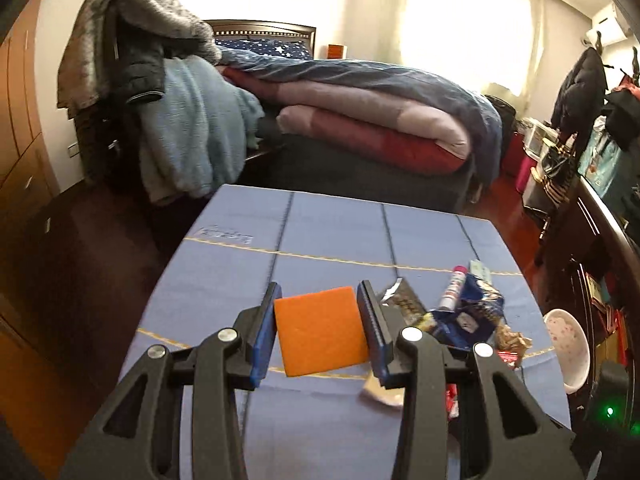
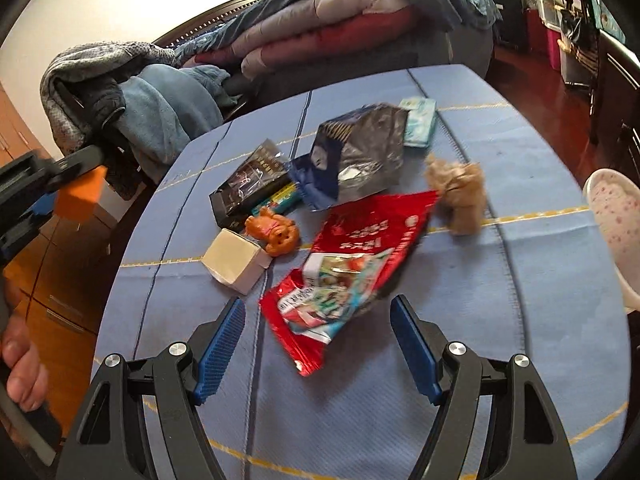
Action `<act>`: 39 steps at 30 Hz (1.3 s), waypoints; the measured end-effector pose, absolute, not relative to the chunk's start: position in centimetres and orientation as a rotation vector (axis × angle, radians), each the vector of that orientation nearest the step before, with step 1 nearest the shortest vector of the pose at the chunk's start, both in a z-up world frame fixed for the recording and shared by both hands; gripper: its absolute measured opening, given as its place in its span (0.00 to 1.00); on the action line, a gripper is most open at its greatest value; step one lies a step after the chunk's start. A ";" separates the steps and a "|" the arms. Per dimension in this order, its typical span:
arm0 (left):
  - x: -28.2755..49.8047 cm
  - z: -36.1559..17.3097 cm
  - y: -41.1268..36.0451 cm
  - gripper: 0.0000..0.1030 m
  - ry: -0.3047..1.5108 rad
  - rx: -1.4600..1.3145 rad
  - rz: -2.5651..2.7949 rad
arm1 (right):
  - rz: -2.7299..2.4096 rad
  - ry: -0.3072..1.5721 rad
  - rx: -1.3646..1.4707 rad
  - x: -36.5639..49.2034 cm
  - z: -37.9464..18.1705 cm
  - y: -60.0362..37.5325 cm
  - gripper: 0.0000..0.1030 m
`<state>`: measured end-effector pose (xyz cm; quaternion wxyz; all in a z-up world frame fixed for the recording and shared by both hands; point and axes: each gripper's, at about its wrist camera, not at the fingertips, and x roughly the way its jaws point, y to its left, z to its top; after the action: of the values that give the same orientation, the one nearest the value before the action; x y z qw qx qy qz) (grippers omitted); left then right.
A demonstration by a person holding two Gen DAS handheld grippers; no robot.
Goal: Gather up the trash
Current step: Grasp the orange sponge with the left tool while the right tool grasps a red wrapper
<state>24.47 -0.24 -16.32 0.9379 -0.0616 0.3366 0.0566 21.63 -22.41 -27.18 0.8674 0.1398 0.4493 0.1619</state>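
My left gripper (image 1: 318, 300) is shut on an orange block (image 1: 320, 330), held above the blue mat (image 1: 332, 232). The right wrist view shows that same orange block (image 2: 78, 196) off the mat's left edge, in the left gripper (image 2: 44, 184). My right gripper (image 2: 318, 312) stands open above the near end of a red snack bag (image 2: 352, 256); its pads do not touch the bag. Farther back lie a dark blue foil bag (image 2: 356, 152), a black wrapper (image 2: 248, 184), a white box (image 2: 236, 260), an orange toy figure (image 2: 276, 230) and a tan crumpled lump (image 2: 458, 192).
A white spotted bowl (image 2: 616, 216) sits at the mat's right edge. A green pack (image 2: 418, 122) lies at the back. A bed with folded quilts (image 1: 372, 120) and a chair heaped with clothes (image 1: 160, 80) stand beyond the mat. A hand (image 2: 20, 360) grips the left tool.
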 end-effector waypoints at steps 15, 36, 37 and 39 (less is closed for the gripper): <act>23.3 -16.2 2.6 0.39 0.672 -0.175 0.123 | 0.329 0.942 0.278 22.5 -27.6 -20.8 0.29; 22.3 -14.6 -2.5 0.39 0.637 -0.134 0.020 | 0.326 0.805 0.279 17.9 -22.8 -25.1 0.25; 22.4 -14.5 -3.2 0.39 0.635 -0.130 0.006 | 0.325 0.798 0.281 17.7 -22.6 -25.5 0.25; 22.6 -14.4 -4.3 0.39 0.633 -0.118 -0.014 | 0.319 0.788 0.285 17.6 -22.4 -26.1 0.25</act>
<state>22.65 -4.30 -14.37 0.9486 -0.0582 0.3111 -0.0070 17.56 -26.08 -22.35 0.9012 0.1378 0.3809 0.1542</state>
